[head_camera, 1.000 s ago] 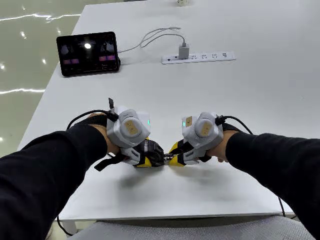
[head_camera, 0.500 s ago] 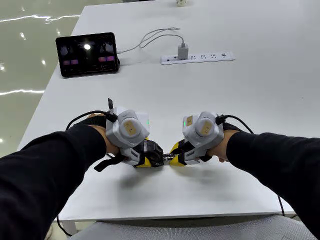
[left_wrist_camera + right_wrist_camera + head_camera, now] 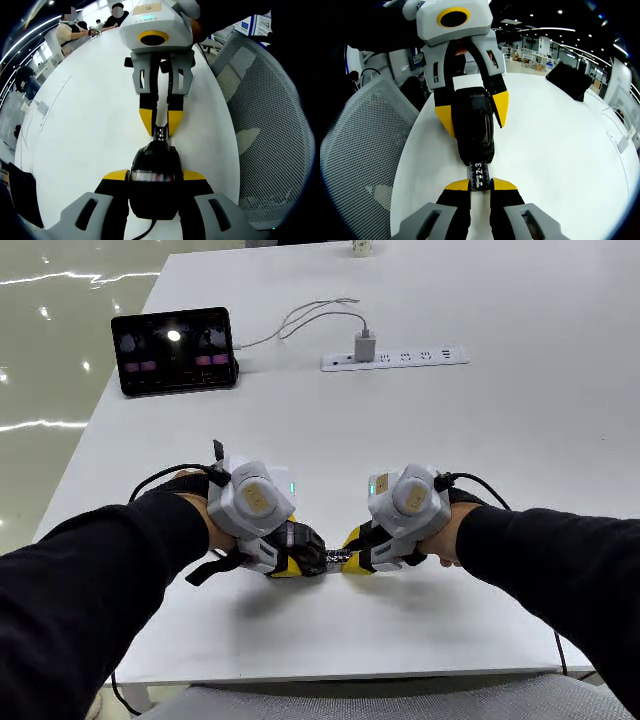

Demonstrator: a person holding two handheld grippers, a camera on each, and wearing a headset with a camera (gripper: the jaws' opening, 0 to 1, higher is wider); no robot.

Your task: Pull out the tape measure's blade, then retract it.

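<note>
A dark tablet (image 3: 176, 348) stands on the white table (image 3: 520, 440), well beyond the left gripper (image 3: 287, 555) and on the side away from the other tool. The left gripper lies low over the near part of the table. Its yellow-tipped jaws are clamped on the two flanks of the black tape measure (image 3: 155, 185), which sits deep between them with its mouth facing out past the fingertips.

From that mouth a very short length of blade (image 3: 479, 176) comes straight out toward the right gripper (image 3: 352, 558). Its printed numbers show in the right gripper view. The right gripper points back at the left one, nearly nose to nose. Its jaws are pinched together on the blade's end, just in front of the case. The case itself is apart from the right gripper's fingertips, and the bit of blade bridges the gap between them.

Far beyond the right gripper a white power strip (image 3: 395, 357) lies on the table with a charger (image 3: 367, 343) plugged into it. A grey mesh chair (image 3: 265, 125) sits at the table's near edge, beside both tools.
</note>
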